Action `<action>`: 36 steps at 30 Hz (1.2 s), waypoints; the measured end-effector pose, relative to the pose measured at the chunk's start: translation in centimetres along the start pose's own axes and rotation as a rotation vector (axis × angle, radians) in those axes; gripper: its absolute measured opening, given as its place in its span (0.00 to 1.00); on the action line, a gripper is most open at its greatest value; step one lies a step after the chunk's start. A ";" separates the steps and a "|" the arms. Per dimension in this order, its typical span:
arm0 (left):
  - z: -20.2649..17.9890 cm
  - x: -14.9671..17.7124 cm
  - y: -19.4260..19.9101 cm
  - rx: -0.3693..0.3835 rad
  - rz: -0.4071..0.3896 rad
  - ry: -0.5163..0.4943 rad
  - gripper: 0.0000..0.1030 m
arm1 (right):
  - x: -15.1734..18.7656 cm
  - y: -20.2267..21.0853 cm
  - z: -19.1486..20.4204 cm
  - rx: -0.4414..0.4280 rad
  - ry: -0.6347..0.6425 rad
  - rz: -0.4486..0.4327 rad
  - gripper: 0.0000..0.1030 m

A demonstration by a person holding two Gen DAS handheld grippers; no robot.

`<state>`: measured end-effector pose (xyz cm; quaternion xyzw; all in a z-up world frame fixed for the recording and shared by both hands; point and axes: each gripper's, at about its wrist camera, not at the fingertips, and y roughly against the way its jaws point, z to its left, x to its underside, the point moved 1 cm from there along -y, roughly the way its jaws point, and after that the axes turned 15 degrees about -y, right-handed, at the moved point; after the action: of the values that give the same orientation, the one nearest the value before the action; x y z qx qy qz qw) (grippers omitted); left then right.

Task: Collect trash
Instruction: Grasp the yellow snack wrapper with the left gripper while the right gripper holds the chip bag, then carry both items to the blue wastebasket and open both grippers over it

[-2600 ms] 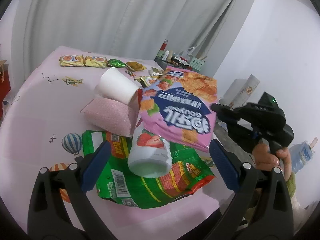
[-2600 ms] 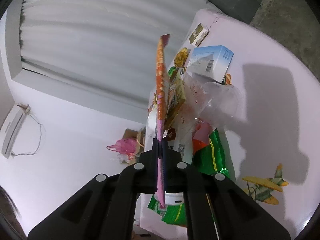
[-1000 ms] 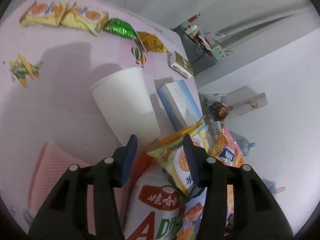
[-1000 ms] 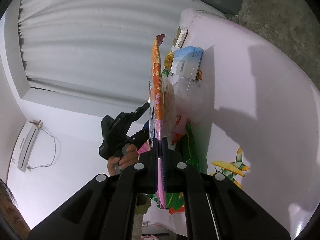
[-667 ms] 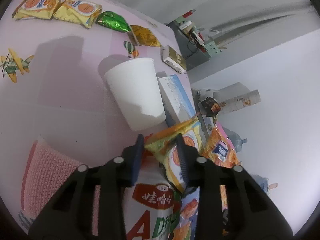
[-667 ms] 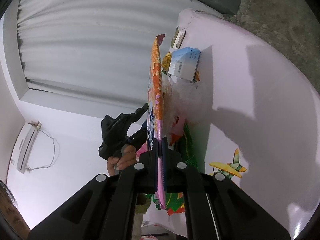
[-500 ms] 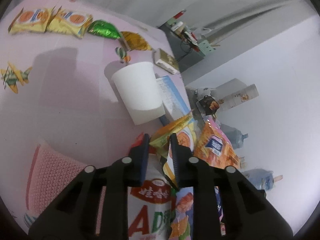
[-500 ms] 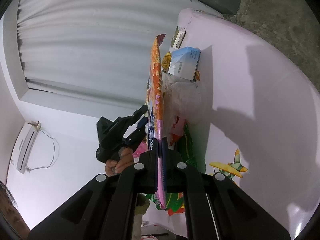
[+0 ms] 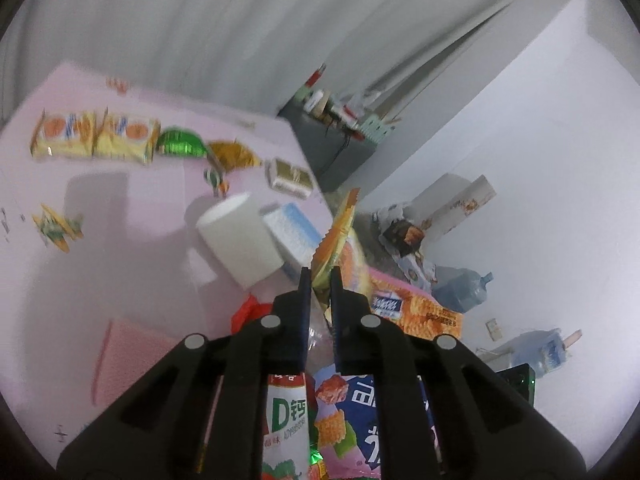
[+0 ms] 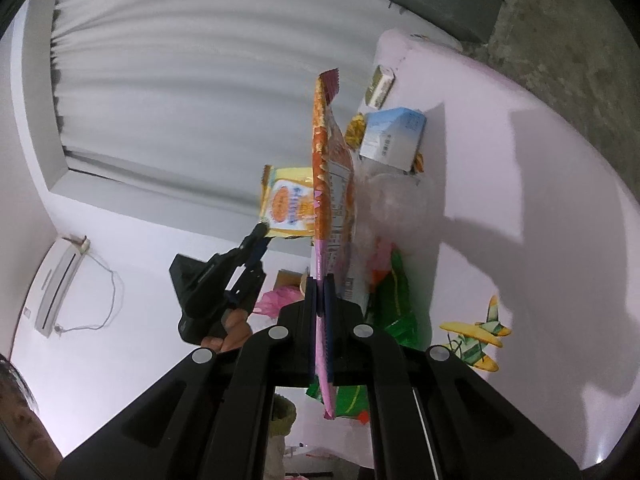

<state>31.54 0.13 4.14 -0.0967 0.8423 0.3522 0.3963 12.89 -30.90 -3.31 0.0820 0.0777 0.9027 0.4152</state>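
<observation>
My left gripper (image 9: 320,274) has its jaws closing on a corner of a yellow snack packet (image 9: 340,232), which hangs clear of the pile. From the right wrist view the same packet (image 10: 286,204) is up in the air at that gripper's tips (image 10: 262,236). My right gripper (image 10: 320,280) is shut on the edge of a large pink-and-orange snack bag (image 10: 330,184), seen edge-on and standing upright. That bag (image 9: 408,308) lies just right of the left fingers. Below it sit a white bottle with a red and green label (image 9: 286,412) and a green bag (image 10: 394,304).
On the pink table (image 9: 100,220) lie a tipped white paper cup (image 9: 240,240), a blue-and-white carton (image 9: 294,236), a clear plastic cup (image 10: 396,204), a pink pad (image 9: 124,356) and several small snack packets (image 9: 94,140) at the far side. A small box (image 9: 290,178) lies near the table's edge.
The left jaws narrowed from half open onto the yellow packet and rose, lifting it off the pile. The right gripper kept still with the pink bag.
</observation>
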 end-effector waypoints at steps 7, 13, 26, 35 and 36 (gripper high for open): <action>-3.3 -1.0 3.6 -0.021 -0.081 -0.096 0.07 | 0.7 1.2 0.9 -0.033 0.022 -0.016 0.04; -6.9 -1.3 5.0 -0.007 -0.111 -0.185 0.07 | 1.6 3.0 2.4 -0.077 0.059 -0.037 0.03; -17.8 0.6 1.0 0.106 -0.059 -0.353 0.07 | 2.6 13.1 2.6 -0.142 0.087 -0.229 0.03; -28.2 3.9 -8.5 0.239 0.114 -0.473 0.07 | 2.3 23.1 -1.4 -0.076 0.028 -0.492 0.03; -29.2 4.4 -9.9 0.249 0.141 -0.487 0.07 | 2.2 24.0 -2.0 -0.064 0.016 -0.521 0.03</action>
<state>15.48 -26.20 8.63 0.0988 0.7638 0.2856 0.5703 -6.63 -44.78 -0.07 0.0389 0.0709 0.7678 0.6356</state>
